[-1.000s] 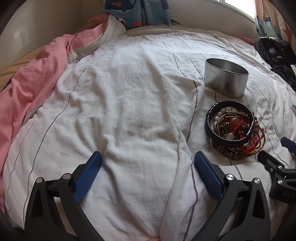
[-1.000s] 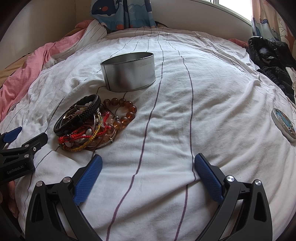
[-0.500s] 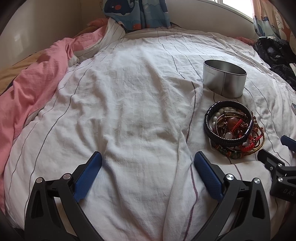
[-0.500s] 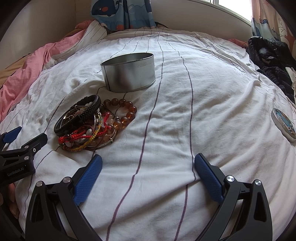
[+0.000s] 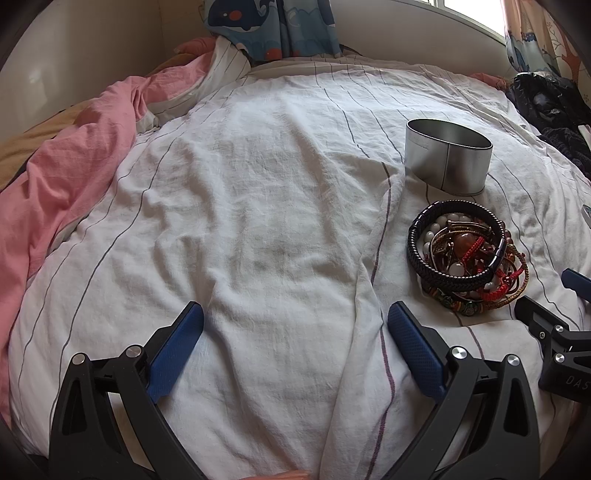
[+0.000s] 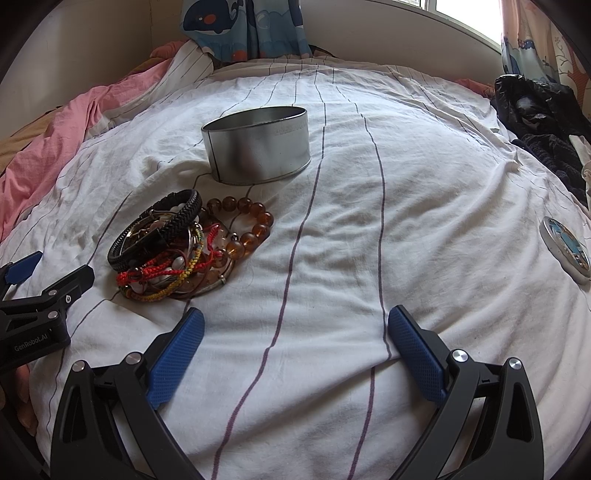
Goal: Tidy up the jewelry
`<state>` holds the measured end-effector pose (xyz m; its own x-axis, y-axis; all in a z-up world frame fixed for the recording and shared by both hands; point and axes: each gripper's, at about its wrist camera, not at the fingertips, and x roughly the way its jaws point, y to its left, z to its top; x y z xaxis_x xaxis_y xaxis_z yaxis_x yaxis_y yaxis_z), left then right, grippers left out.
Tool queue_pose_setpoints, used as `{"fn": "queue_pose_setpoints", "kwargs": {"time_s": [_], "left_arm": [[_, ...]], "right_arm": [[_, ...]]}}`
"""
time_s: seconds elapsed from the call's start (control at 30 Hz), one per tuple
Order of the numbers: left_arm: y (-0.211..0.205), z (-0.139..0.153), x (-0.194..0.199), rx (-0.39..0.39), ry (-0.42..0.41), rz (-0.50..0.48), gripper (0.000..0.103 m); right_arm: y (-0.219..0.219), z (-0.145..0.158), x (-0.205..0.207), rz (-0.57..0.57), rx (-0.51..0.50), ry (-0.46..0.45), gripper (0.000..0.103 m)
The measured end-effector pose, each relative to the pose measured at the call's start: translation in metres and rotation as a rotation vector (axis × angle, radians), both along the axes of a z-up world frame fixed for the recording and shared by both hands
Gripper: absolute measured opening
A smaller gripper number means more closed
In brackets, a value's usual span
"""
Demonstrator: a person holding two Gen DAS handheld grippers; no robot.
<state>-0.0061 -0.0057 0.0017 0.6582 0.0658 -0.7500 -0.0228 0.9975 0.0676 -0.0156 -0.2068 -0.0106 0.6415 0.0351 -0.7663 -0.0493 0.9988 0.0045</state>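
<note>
Where the sheet (image 6: 369, 240) runs right of the tin (image 6: 258, 147), it lies bare w/ only stripes and wrinkles, out to a round lid (image 6: 565, 254) near the bed's right edge and dark clothes (image 6: 535, 110) piled at the far right. Left of the tin the sheet is likewise bare across to a pink blanket (image 5: 55, 184) bunched along the left edge. Beyond the tin, a whale-print cloth (image 6: 240, 26) hangs at the wall.

Count: 1 tin, upright, mouth up, inside not visible. 1 pile (image 6: 166, 243) of bracelets just in front of the tin and apart from it. Within it, 1 black braided band (image 6: 159, 229) on top, 1 amber bead strand (image 6: 247, 225) on the pile's right side nearest the tin, plus red and yellow cords, tangled; exact no. can't be told. 1 lid. 2 grippers.

Left gripper (image 5: 295, 347) sits left of the pile, fingers spread wide, nothing between them, over bare sheet; whether the tips touch it can't be told. Right gripper (image 6: 295, 347) is in front of the tin, right of the pile, also spread wide and holding nothing. Each shows at the edge of the other's view, close to the pile.
</note>
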Motion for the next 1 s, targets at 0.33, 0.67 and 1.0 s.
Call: {"fn": "queue_pose_setpoints", "kwargs": {"time_s": [0.33, 0.67, 1.0], "left_arm": [[0.0, 0.0, 0.0, 0.0, 0.0, 0.0, 0.096], [0.0, 0.0, 0.0, 0.0, 0.0, 0.0, 0.096], [-0.01, 0.021, -0.016, -0.005, -0.123, -0.086, 0.096]], "right_arm": [[0.0, 0.001, 0.0, 0.0, 0.0, -0.001, 0.095], [0.0, 0.001, 0.0, 0.0, 0.0, -0.001, 0.095], [-0.004, 0.002, -0.002, -0.001, 0.016, -0.008, 0.095]]}}
